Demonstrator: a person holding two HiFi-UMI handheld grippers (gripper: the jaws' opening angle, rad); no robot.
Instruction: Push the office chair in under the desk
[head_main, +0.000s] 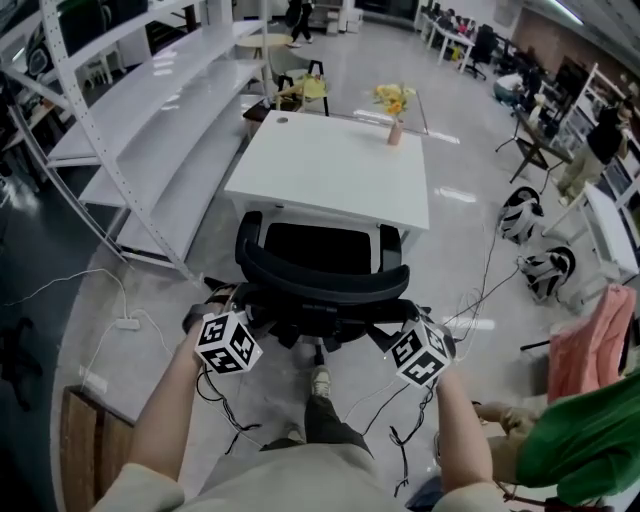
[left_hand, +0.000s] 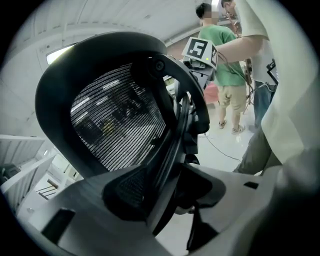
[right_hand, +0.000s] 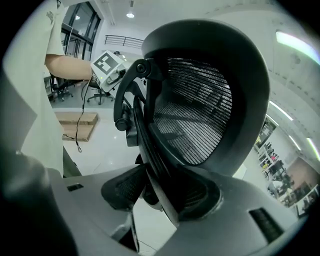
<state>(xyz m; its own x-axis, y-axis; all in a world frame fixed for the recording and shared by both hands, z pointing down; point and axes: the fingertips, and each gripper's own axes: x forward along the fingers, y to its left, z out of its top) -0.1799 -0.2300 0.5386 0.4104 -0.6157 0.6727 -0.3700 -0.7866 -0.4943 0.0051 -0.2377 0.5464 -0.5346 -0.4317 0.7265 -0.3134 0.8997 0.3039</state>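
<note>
The office chair (head_main: 320, 285) stands on the floor square to the white worktop (head_main: 330, 170), with its backrest toward you. Its seat front is at or just under the near edge; how far under is hidden from above.

Expect a fairly heavy chair that moves easily if its base rolls, though the base is hidden beneath the seat. The black backrest rim is stiff and makes a sound place to push. The mesh panel inside it is springy and would give, so keep off it. A high hold may rock the backrest before the base moves, and an uneven push would likely swing the chair off line.

Your left gripper (left_hand: 170, 192) is clamped on the left edge of the backrest rim, with the rim running between its pads. Your right gripper (right_hand: 160, 192) grips the right edge the same way, jaws set wide around the thick frame.

Both forearms reach forward side by side. The grippers tilt downward at matching height, marker cubes up, one at each side of the backrest.
</note>
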